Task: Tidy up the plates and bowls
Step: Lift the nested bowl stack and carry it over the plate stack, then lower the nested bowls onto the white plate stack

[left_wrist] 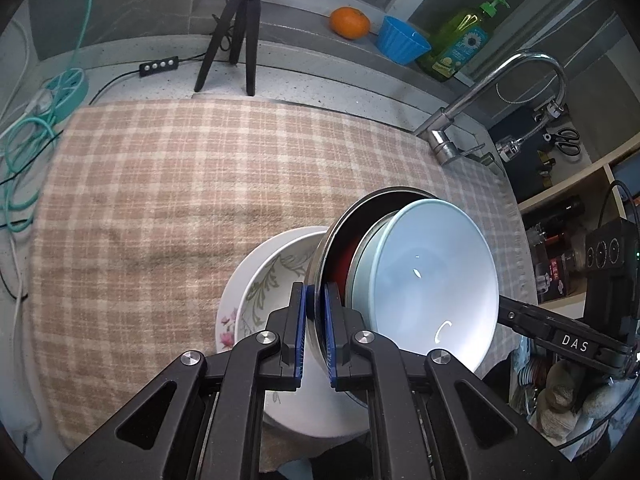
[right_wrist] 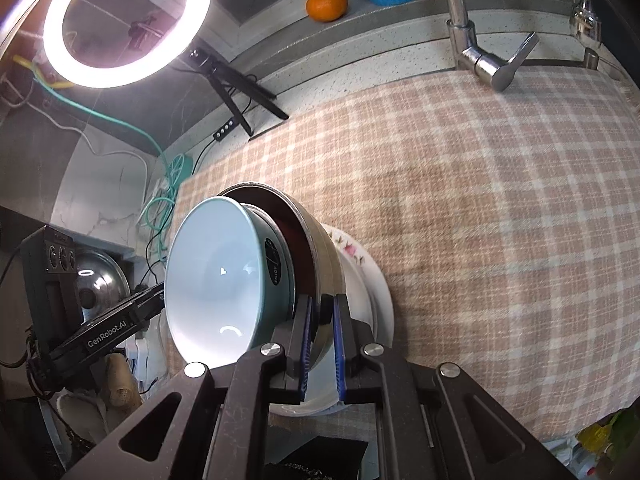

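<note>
Two grippers carry a stack of bowls over the checked cloth.

The left gripper (left_wrist: 316,330) and the right gripper (right_wrist: 322,350) are each squeezed almost shut on the thin rim of the metal bowl (left_wrist: 340,224), one on each side. A light blue bowl (left_wrist: 432,276) sits inside it, with what may be a red dish between them, though that part is too dark to be sure. A white plate with flowers (left_wrist: 244,300) is right under the metal bowl, near the front edge of the cloth (left_wrist: 168,184); whether the bowl rests on the plate cannot be told. The blue bowl is only sitting loose, not held. If one gripper tips or moves faster than the other, the blue bowl could slide out and break. The shiny rim could also slip out of the pads.
</note>
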The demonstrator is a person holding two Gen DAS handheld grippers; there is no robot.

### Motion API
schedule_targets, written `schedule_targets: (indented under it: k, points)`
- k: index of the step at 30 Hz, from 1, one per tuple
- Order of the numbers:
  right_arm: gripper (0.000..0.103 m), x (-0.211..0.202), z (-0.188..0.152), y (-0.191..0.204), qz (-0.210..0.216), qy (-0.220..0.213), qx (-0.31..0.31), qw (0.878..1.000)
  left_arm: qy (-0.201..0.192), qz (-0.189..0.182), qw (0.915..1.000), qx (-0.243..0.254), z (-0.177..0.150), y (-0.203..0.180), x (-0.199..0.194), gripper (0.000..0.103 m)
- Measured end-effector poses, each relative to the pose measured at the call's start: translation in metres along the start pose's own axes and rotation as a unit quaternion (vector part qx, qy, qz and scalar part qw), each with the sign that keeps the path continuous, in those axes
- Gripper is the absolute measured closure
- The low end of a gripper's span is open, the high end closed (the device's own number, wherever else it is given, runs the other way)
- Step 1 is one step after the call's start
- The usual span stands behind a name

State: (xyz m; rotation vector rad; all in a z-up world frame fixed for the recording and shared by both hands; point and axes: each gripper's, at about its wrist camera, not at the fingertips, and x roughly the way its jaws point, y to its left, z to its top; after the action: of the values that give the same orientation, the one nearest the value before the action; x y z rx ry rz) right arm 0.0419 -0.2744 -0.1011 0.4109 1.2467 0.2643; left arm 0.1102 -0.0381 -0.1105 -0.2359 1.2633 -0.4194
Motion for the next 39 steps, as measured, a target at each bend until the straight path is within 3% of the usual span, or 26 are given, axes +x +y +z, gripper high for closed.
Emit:
schedule_targets:
  k: [15,30,39]
  points:
    - [0.094,0.024,-0.022,0.004,0.000,0.030,0.005,1.000,0.008,0.010,0.9998,-0.015,-0.017,0.016,-0.001,0.096]
    - [0.091,0.028,-0.018,0.004,0.007,0.029,0.004,1.000,0.007,0.009,0.9998,-0.017,-0.018,0.019,0.003,0.096]
    - [0.089,0.008,-0.024,0.018,-0.026,-0.016,-0.053,0.998,0.002,0.017,0.9998,-0.010,-0.022,0.023,-0.002,0.088]
